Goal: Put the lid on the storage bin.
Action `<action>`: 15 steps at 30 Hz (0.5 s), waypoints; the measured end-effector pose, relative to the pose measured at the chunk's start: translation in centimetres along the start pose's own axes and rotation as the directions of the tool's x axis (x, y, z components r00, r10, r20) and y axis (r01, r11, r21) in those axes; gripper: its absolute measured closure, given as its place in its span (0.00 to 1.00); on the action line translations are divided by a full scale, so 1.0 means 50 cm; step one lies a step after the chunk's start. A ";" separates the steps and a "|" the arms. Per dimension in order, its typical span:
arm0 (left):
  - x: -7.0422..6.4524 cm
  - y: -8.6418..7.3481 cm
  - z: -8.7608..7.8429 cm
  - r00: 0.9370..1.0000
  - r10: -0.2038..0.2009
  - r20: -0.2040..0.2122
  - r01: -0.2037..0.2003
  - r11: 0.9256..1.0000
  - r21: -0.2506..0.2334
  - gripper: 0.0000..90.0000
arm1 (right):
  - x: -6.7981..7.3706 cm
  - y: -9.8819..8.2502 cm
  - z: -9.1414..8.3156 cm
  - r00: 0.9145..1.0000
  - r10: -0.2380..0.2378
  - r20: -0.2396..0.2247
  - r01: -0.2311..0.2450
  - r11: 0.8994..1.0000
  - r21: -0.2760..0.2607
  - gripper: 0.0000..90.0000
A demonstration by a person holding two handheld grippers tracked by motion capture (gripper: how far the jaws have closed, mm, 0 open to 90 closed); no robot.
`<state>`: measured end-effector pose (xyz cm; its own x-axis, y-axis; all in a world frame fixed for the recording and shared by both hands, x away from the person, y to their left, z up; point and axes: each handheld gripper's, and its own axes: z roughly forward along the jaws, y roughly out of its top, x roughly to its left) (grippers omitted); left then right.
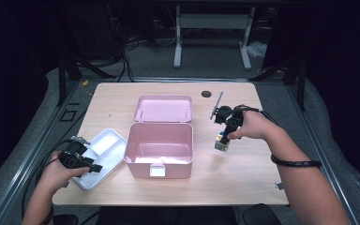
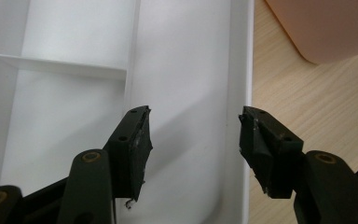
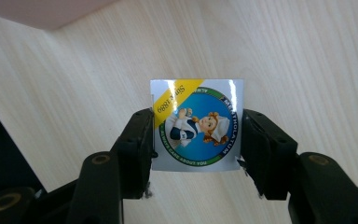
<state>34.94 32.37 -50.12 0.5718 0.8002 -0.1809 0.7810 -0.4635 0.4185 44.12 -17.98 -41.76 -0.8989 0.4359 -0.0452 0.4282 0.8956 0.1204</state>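
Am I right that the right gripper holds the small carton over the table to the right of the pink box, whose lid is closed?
Not quite: the lid is open, tipped back behind the pink box, as the high view shows. The rest holds: the right gripper clamps the small carton over the table, right of the box.

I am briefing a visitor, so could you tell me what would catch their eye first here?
The open pink box at the table's middle, lid back, stands out most. To its right, the right gripper holds a small carton with a cartoon nurse label above the table, while the left gripper hangs open over a white tray.
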 end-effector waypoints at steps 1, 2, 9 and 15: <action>0.001 0.000 0.000 1.000 0.000 0.001 0.000 1.000 -0.001 0.48 | 0.003 0.006 -0.008 1.000 -0.011 0.003 0.011 1.000 -0.001 0.52; 0.001 0.000 -0.001 1.000 -0.001 0.001 0.001 1.000 -0.001 0.48 | 0.007 0.013 -0.018 1.000 -0.020 0.010 0.020 1.000 -0.005 0.52; 0.001 0.000 -0.002 1.000 0.000 0.000 0.000 1.000 -0.002 0.48 | 0.025 0.053 -0.073 0.997 -0.080 -0.019 0.080 0.996 -0.026 0.52; 0.001 -0.001 -0.003 1.000 0.002 0.000 -0.002 1.000 -0.004 0.48 | 0.044 0.088 -0.110 0.991 -0.129 -0.021 0.129 0.991 -0.040 0.52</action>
<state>34.90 32.49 -50.00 0.5735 0.7991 -0.1804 0.7787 -0.4635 0.4228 43.53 -13.59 -35.88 -0.9485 0.3143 -0.0400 0.3050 0.9399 0.1535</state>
